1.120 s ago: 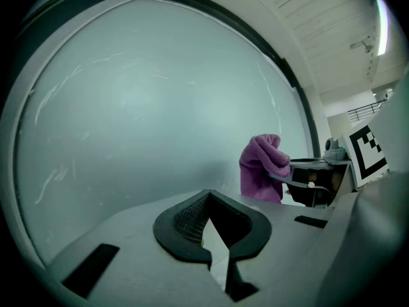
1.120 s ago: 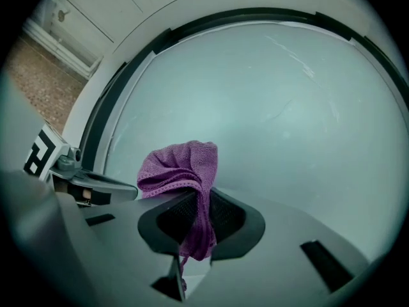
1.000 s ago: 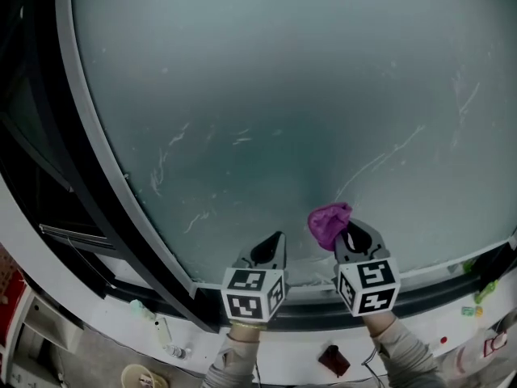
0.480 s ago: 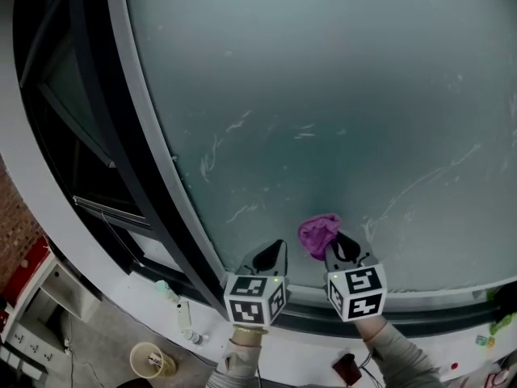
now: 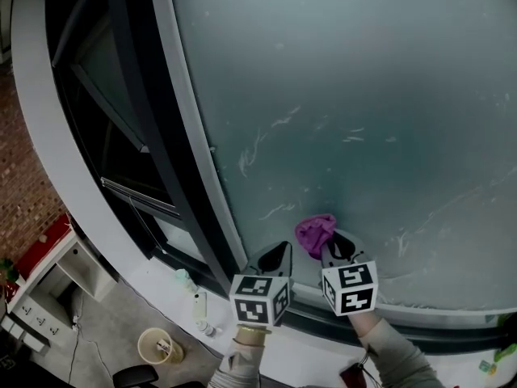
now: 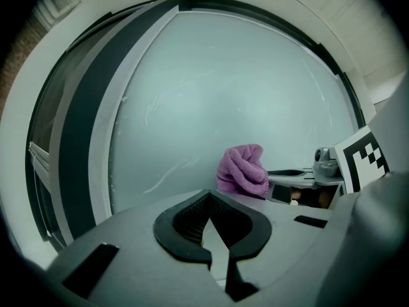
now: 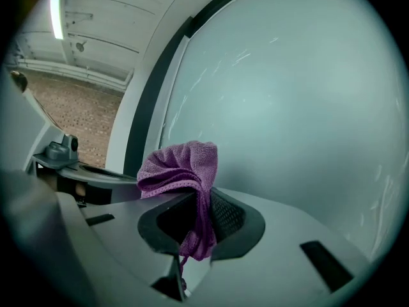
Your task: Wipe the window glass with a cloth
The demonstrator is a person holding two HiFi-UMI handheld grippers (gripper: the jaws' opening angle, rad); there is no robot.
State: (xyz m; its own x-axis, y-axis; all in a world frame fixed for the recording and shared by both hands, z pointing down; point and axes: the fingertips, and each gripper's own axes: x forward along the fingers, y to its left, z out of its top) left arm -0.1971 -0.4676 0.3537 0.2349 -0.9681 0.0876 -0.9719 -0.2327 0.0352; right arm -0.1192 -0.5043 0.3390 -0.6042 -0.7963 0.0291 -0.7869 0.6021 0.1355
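Note:
The window glass [image 5: 363, 95] is a large frosted pane with white smears [image 5: 257, 148] near its left side. A bunched purple cloth [image 5: 315, 233] is low on the pane, with my right gripper [image 5: 334, 249] shut on it. In the right gripper view the cloth [image 7: 182, 168] rises out of the right gripper [image 7: 195, 226] in front of the glass [image 7: 287, 107]. My left gripper [image 5: 276, 257] hangs just left of it, shut with nothing in it. In the left gripper view the left gripper [image 6: 208, 226] points at the glass [image 6: 243, 94], with the cloth [image 6: 243, 170] to the right.
A dark window frame [image 5: 186, 176] runs down the pane's left edge. Below it lies a white sill [image 5: 161, 277] with small bottles [image 5: 198, 305]. A cup [image 5: 156, 346] stands on the floor, and a brick wall [image 5: 24, 184] is at far left.
Both grippers and the cloth have moved left along the bottom of the pane, closer to the smears and the dark frame. The view has swung left. Neither grip has changed.

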